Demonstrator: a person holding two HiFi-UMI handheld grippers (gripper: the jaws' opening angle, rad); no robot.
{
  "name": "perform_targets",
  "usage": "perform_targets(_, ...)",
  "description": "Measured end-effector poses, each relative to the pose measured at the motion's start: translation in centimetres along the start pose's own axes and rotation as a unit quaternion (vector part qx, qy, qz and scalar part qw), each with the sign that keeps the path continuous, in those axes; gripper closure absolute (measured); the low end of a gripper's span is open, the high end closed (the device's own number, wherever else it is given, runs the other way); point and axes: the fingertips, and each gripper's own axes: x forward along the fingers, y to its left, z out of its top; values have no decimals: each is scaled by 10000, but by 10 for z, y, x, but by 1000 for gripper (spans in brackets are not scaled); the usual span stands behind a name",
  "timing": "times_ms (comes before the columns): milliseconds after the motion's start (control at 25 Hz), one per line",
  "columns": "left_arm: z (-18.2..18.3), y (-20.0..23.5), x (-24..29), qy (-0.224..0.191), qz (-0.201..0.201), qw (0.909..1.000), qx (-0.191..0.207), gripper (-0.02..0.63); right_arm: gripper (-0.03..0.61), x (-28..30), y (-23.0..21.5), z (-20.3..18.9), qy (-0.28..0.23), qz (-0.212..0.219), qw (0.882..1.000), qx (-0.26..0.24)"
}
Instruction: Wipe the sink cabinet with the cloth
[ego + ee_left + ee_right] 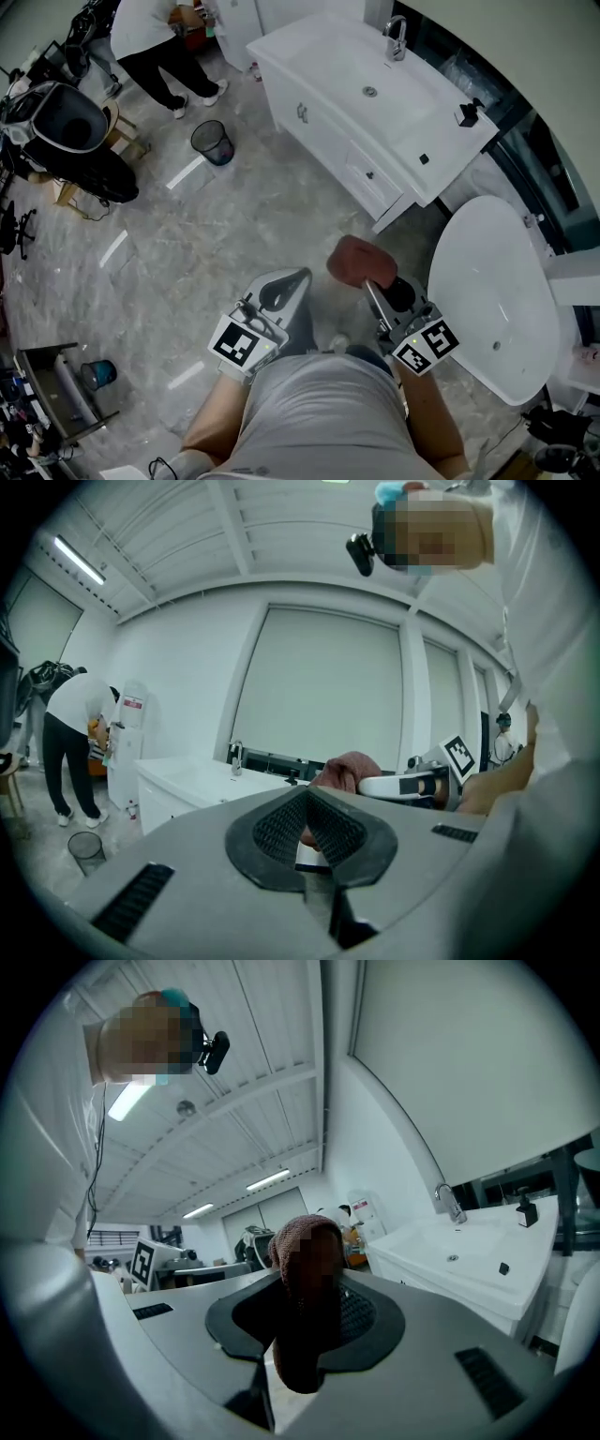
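The right gripper (375, 285) has its jaws pinching the brown cloth (353, 260), pointed at the sink cabinet (323, 141) well apart at 12 o'clock, probably ready for wiping, while the left gripper (284, 287), at its 9 o'clock, has its jaws pressed together on nothing.

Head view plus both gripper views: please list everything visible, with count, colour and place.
sink cabinet: one, white, upper centre, ahead of the person
faucet: one, chrome, at the basin's back edge
small objects: two, black, on the right end of the cabinet top
bathtub: one, white, on the floor at right
wastebasket: one, black mesh, on the floor left of the cabinet
bystander: one, white top and dark trousers, upper left
cloth: one, reddish-brown, bunched in the right tool
left tool: one, grey, jaws together, empty, lower centre
right tool: one, grey, jaws closed on the cloth
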Motion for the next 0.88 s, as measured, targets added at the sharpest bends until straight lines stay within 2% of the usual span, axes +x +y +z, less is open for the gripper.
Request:
perform_targets(240, 22, 98, 25, 15, -380, 9993, -45, 604, 485, 94, -30, 9, 48, -431, 9987, 258)
perform_targets(440, 19, 174, 31, 153, -578, 9982, -82, 604, 485, 172, -44, 10, 156, -629, 9974, 321)
perform_targets(640, 16, 232, 37, 234, -528, 9980, -269, 604, 485, 219, -63, 8, 326, -745, 9956, 467)
perform_targets(880, 15, 261, 51, 239, -221, 9984, -468, 604, 485, 250, -109, -5, 762, -849, 9918, 583)
